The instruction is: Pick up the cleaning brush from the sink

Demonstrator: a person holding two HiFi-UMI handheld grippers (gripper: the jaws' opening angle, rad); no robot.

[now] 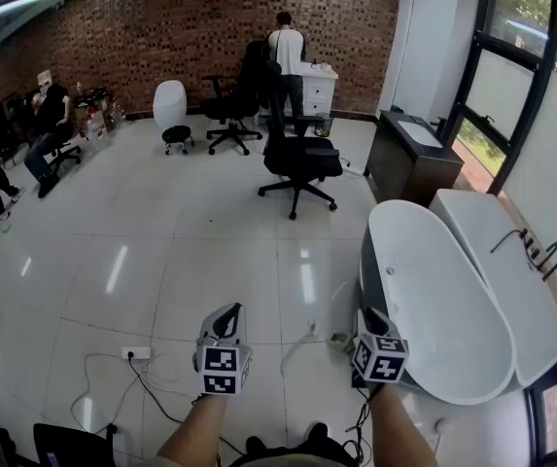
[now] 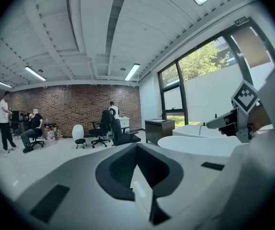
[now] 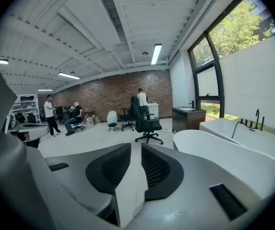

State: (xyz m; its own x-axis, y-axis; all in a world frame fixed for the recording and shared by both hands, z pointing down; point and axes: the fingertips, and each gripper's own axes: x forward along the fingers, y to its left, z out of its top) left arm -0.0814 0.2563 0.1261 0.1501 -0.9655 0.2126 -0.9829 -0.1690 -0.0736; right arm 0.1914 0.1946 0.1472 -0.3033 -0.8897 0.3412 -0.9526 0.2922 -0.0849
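No cleaning brush shows in any view. The sink [image 1: 418,131] is a white basin on a dark cabinet by the window at the far right; it also appears in the right gripper view as the sink [image 3: 187,110]. Low in the head view, my left gripper [image 1: 228,311] and right gripper [image 1: 366,316] are held over the floor, far from the sink. The left gripper [image 2: 136,145] has its pads meeting at the tips, with nothing held. The right gripper [image 3: 136,146] keeps a narrow gap between its pads, with only floor showing through.
A white oval bathtub [image 1: 443,295] stands just right of my right gripper, with a second tub [image 1: 497,246] and its black tap [image 1: 534,246] behind. A black office chair [image 1: 298,160] is ahead. Cables and a power strip [image 1: 135,353] lie on the floor. People stand and sit at the back.
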